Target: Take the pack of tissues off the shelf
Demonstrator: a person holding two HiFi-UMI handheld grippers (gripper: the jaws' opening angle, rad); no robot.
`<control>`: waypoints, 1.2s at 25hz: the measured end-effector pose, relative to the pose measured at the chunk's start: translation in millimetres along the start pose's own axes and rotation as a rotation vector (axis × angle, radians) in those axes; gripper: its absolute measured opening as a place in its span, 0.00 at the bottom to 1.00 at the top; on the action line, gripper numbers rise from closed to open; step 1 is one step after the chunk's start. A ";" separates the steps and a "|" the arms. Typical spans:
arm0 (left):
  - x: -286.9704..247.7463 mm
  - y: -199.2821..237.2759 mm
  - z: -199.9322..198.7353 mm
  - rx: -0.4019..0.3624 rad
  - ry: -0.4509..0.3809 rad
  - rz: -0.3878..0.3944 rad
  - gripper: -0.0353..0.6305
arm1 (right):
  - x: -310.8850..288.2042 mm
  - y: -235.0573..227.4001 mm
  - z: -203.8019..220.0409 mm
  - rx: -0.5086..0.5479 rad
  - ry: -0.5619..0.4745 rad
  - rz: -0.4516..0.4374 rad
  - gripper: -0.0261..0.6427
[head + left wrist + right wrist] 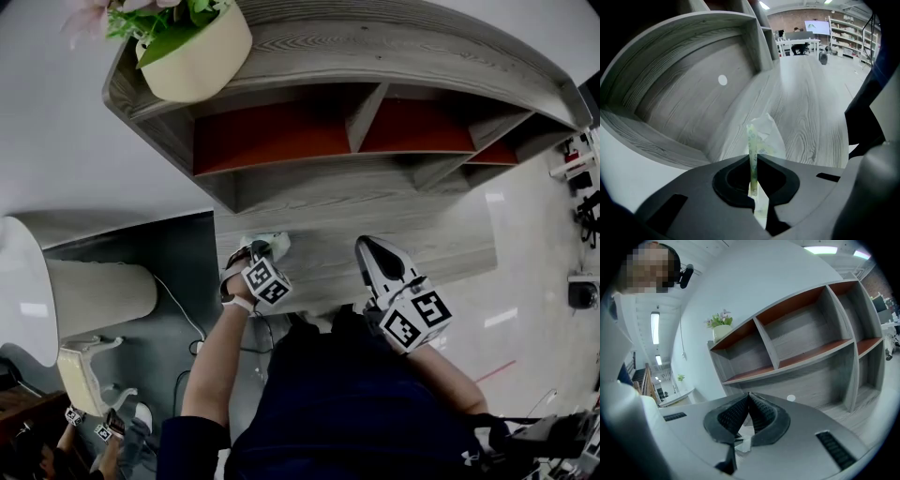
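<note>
Left gripper [753, 158]: my jaws pinch the pack of tissues [761, 133], long axis upright, centre frame.
Right gripper [749, 397]: my jaws pressed together, empty.

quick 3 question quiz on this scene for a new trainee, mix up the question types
1. True or false: the left gripper is shut on the pack of tissues.
2. What stands on top of the shelf? A) kettle B) flower pot C) box
3. Fill in: the right gripper is shut on ____.
Key: 1 true; 2 B; 3 nothing.
</note>
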State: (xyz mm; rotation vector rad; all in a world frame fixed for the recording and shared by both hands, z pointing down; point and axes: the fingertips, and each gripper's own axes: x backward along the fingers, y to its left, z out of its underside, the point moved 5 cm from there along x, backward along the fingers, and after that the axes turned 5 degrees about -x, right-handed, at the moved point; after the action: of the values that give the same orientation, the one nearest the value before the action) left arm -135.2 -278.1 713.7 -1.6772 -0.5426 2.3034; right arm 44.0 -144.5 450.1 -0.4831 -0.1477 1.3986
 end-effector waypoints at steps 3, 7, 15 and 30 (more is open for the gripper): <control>-3.3 -2.5 -1.6 0.018 -0.008 0.007 0.08 | -0.6 0.0 0.6 -0.003 0.002 -0.005 0.06; -8.6 -4.7 -3.3 0.047 -0.008 0.001 0.08 | -1.9 -1.0 2.1 -0.011 0.007 -0.012 0.06; 1.0 -3.5 -3.7 0.109 -0.021 -0.003 0.46 | -7.5 1.1 3.5 -0.019 0.015 -0.039 0.06; 139.6 65.9 -45.8 0.452 -0.377 -0.268 0.50 | -22.0 1.1 -9.7 -0.004 0.003 -0.085 0.06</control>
State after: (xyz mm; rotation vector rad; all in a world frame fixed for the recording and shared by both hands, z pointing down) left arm -133.7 -274.3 552.8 -0.9158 -0.2616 2.3214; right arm 42.7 -168.0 445.0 -0.4769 -0.1668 1.3149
